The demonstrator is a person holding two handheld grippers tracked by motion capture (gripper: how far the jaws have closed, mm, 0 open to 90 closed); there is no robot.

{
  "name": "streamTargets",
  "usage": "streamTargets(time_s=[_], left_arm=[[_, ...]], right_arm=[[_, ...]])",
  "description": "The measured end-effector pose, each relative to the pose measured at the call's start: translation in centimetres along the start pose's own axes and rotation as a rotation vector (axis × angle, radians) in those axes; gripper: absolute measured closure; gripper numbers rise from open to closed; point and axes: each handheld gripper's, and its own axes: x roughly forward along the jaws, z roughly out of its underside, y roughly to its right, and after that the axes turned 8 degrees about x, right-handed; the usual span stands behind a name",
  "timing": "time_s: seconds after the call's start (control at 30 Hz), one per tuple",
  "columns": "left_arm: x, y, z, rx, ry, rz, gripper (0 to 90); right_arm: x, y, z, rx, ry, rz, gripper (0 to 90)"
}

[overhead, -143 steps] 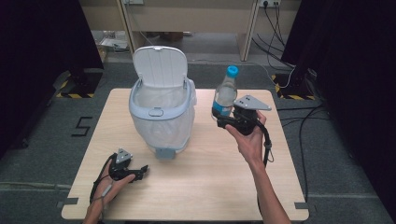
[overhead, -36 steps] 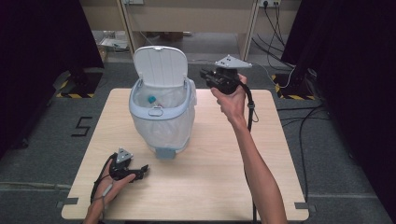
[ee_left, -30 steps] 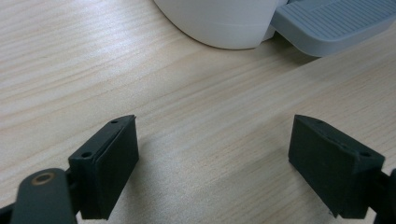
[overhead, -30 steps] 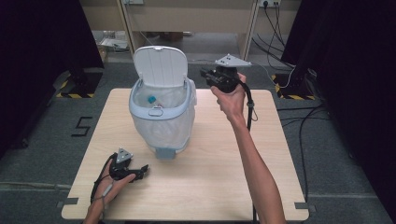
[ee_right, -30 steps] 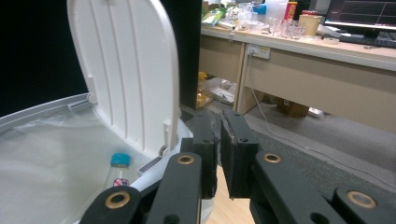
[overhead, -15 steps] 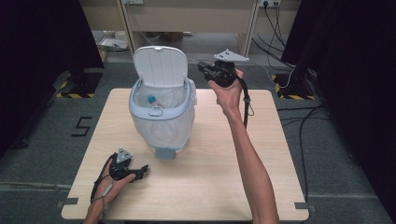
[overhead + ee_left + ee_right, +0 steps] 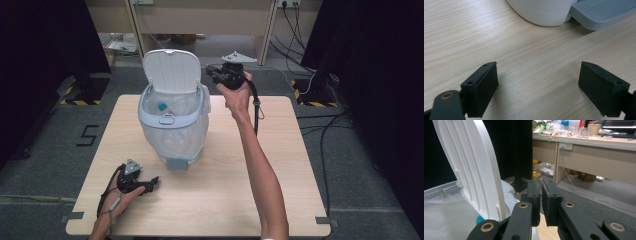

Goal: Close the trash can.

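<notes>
Held high at the far side of the table, the right gripper [image 7: 214, 73] has its jaws pressed together with nothing between them; in the right gripper view [image 7: 541, 203] the two black pads meet face to face. It sits just beside the raised lid [image 7: 172, 71] of the bin, on the lid's right edge, whether touching or a hair apart I cannot tell.

Going by size: the wooden table [image 7: 280, 165] takes up most of the floor space, and the white pedal bin [image 7: 175, 130] stands on its middle-left part, lined with a clear bag. Its lid stands upright at the back and walls off the space behind it, so the right gripper has that white ribbed panel [image 7: 471, 167] directly at its side. Inside lies the bottle; its blue cap [image 7: 162, 106] shows plainly, while the clear body is hard to make out against the bag. The grey pedal [image 7: 176, 163] sticks out at the front of the base.

Down at the near left corner, the left gripper [image 7: 152, 183] rests on the tabletop with its jaws spread wide and empty [image 7: 537, 87], pointing at the bin's base [image 7: 541, 12] and pedal [image 7: 601, 12], well apart from both.

A desk with cluttered glassware [image 7: 579, 130] lies beyond, too blurred to identify.
</notes>
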Motion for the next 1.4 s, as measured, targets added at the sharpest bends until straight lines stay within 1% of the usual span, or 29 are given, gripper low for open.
streamTargets(time_s=[0.17,0.2,0.27,0.3,0.33,0.37,0.47,0.57,0.6,0.67,0.7,0.73,0.8,0.9,1.0,1.07,1.13,1.3,1.4], left_arm=[[0.0,0.0,0.0,0.0,0.0,0.0,15.0],[0.0,0.0,0.0,0.0,0.0,0.0,15.0],[0.0,0.0,0.0,0.0,0.0,0.0,15.0],[0.0,0.0,0.0,0.0,0.0,0.0,15.0],[0.0,0.0,0.0,0.0,0.0,0.0,15.0],[0.0,0.0,0.0,0.0,0.0,-0.001,15.0],[0.0,0.0,0.0,0.001,-0.001,0.0,15.0],[0.0,0.0,0.0,0.003,-0.002,-0.001,15.0],[0.0,0.0,0.0,0.003,-0.001,-0.001,15.0],[0.0,0.0,0.0,0.003,-0.001,-0.002,15.0],[0.0,0.0,0.0,0.003,0.0,-0.002,15.0],[0.0,0.0,0.0,0.003,0.0,-0.002,15.0],[0.0,0.0,0.0,0.003,0.0,-0.001,15.0],[0.0,0.0,0.0,0.003,-0.001,-0.002,15.0],[0.0,0.0,0.0,0.003,0.0,-0.002,15.0],[0.0,0.0,0.0,0.003,0.0,-0.002,15.0],[0.0,0.0,0.0,0.003,0.0,-0.002,15.0],[0.0,0.0,0.0,0.003,0.0,-0.002,15.0],[0.0,0.0,0.0,0.003,0.0,-0.001,15.0]], right_arm=[[0.7,0.1,0.4,-0.003,-0.005,-0.029,83.7],[0.9,0.0,0.5,0.005,-0.006,-0.048,83.4],[1.1,0.0,0.5,0.004,-0.006,-0.067,83.0],[1.1,-0.2,0.4,0.003,-0.005,-0.09,82.5],[1.1,-0.4,0.3,-0.001,0.001,-0.104,83.2],[1.1,-0.4,0.2,-0.006,0.005,-0.103,83.5],[0.7,-0.6,-0.2,0.009,0.018,-0.129,83.9],[0.2,-0.9,-0.2,0.003,0.01,-0.155,84.0],[0.1,-1.2,-0.1,0.002,0.009,-0.178,83.9],[-0.3,-1.7,0.0,0.015,0.012,-0.223,83.7],[-0.4,-2.0,0.0,0.012,0.012,-0.23,83.6],[-0.7,-2.7,0.2,0.002,0.001,-0.247,83.0],[-1.2,-3.5,0.4,-0.004,-0.005,-0.265,82.7],[-1.9,-4.9,1.0,-0.04,-0.021,-0.29,82.4],[-2.6,-6.0,1.7,-0.08,-0.036,-0.282,82.4],[-2.8,-6.4,2.2,-0.092,-0.043,-0.277,82.4],[-2.9,-6.8,2.7,-0.114,-0.056,-0.264,82.4],[-3.0,-7.8,3.6,-0.127,-0.069,-0.281,82.0],[-3.0,-8.6,4.0,-0.157,-0.098,-0.269,82.0]])
